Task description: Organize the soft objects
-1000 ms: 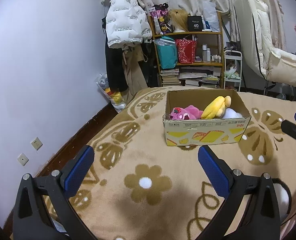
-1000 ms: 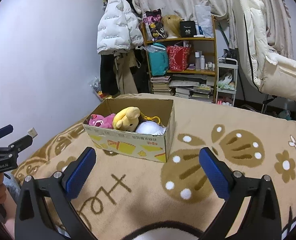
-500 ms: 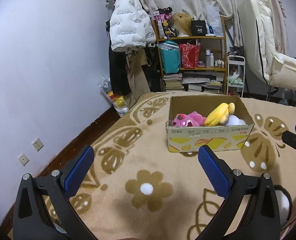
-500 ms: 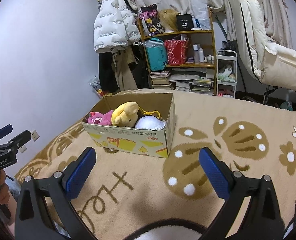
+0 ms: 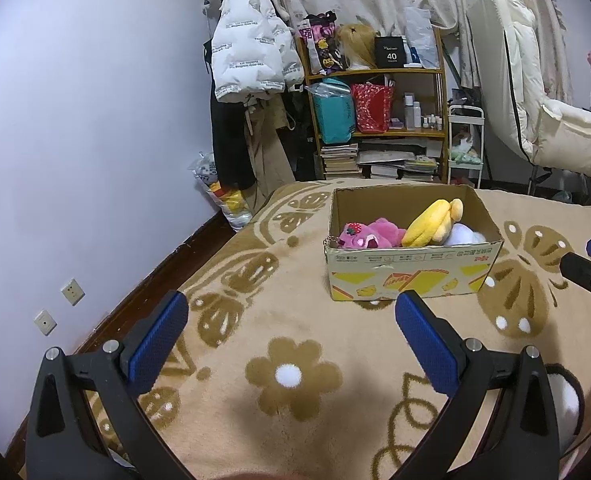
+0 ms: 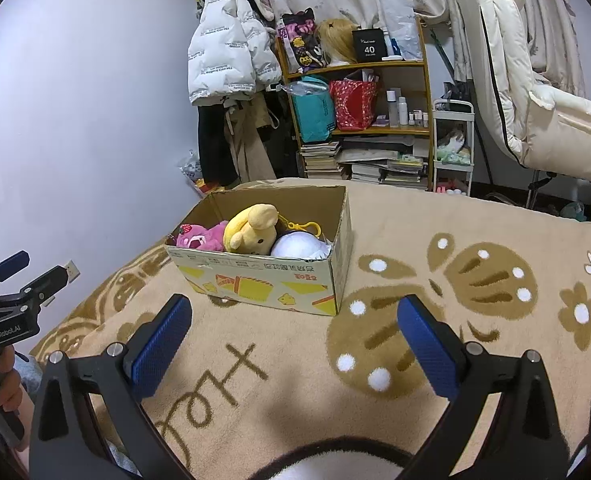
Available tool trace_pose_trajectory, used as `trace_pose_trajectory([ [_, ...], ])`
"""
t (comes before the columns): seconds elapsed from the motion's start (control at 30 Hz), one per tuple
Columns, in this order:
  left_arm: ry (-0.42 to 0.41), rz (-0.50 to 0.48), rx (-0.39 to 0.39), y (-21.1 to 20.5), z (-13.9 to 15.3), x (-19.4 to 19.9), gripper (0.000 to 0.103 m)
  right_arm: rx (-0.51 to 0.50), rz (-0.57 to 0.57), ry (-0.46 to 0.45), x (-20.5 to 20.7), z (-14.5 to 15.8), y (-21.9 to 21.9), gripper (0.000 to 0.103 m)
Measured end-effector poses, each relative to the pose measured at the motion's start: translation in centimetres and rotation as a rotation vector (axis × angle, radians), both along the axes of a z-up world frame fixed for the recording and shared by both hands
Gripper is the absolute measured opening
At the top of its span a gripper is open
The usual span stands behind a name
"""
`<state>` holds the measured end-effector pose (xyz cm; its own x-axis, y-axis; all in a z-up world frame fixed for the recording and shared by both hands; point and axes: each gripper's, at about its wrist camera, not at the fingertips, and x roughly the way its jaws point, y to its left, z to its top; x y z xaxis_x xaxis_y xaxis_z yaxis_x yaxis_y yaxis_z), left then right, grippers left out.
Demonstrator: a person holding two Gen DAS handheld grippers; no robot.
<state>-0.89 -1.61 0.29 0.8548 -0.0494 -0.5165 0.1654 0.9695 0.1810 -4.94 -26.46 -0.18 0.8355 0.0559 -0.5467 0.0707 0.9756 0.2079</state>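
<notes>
Box [image 5: 411, 276] now slightly farther beyond claws [image 5: 291, 320].

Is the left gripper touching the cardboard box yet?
Apart. In the left wrist view the open left gripper sits short of the cardboard box, with a strip of patterned blanket showing between its fingertips and the box front.

The right gripper [image 6: 293, 332] with blue padded fingers [image 6: 157, 348] is wide apart above the beige flower-patterned blanket [image 6: 435, 248]. Ahead stands an open brown cardboard box [image 6: 271, 280]; inside lie a pink plush toy [image 6: 201, 237], a yellow plush bear [image 6: 251, 230] and a white round plush [image 6: 299, 246], touching each other. The left gripper [image 6: 27, 276] appears at the left edge.
</notes>
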Motion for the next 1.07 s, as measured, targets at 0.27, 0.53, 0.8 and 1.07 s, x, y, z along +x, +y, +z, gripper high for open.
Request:
trace_pose_trajectory([
  [0.27, -0.006, 0.01, 0.0, 0.09, -0.07, -0.07, 0.103, -0.004, -0.004, 0.001, -0.05, 0.06, -0.02, 0.103],
  [0.53, -0.005, 0.009, 0.0, 0.11, -0.07, -0.06, 0.103, -0.005, -0.002, 0.0, -0.08, 0.08, 0.05, 0.103],
  [0.8, -0.005, 0.01, -0.001, 0.13, -0.05, -0.04, 0.103, -0.005, -0.005, 0.002, -0.01, 0.04, 0.11, 0.103],
  [1.07, -0.003, 0.0, 0.007, -0.03, -0.15, -0.16, 0.103, -0.007, 0.002, 0.005, -0.14, 0.36, 0.0, 0.103],
])
